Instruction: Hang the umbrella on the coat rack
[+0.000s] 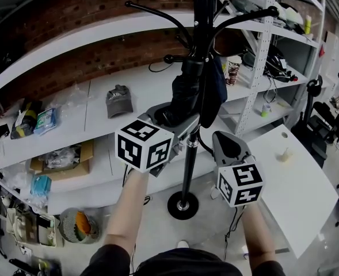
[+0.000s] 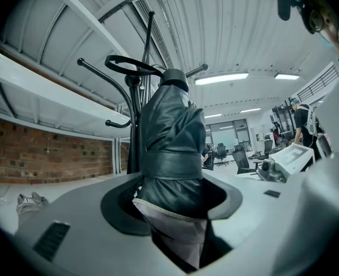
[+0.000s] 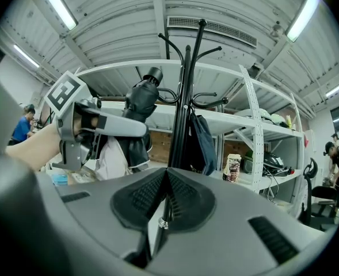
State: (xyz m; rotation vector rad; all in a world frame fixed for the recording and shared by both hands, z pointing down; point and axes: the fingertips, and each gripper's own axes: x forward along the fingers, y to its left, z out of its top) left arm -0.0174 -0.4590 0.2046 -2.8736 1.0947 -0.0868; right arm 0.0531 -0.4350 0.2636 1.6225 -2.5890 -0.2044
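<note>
Just now the left tongs (image 2: 172, 211) are clamped on a folded black fabric umbrella (image 2: 169, 137), which stands close beside the pole of the black metal coat rack (image 1: 187, 148), near its lower hooks. Beside that same pole, the right tongs (image 3: 167, 174) are pressed together, holding nothing.

the left gripper (image 2: 172, 204) has its jaws clamped on the folded black umbrella (image 2: 172, 145), which stands upright between them with a strap round its middle. just behind the umbrella, to its left, rises the black coat rack (image 2: 136, 94). further left runs a brick wall (image 2: 42, 154). far to the umbrella's right stands a person (image 2: 301, 122).
</note>
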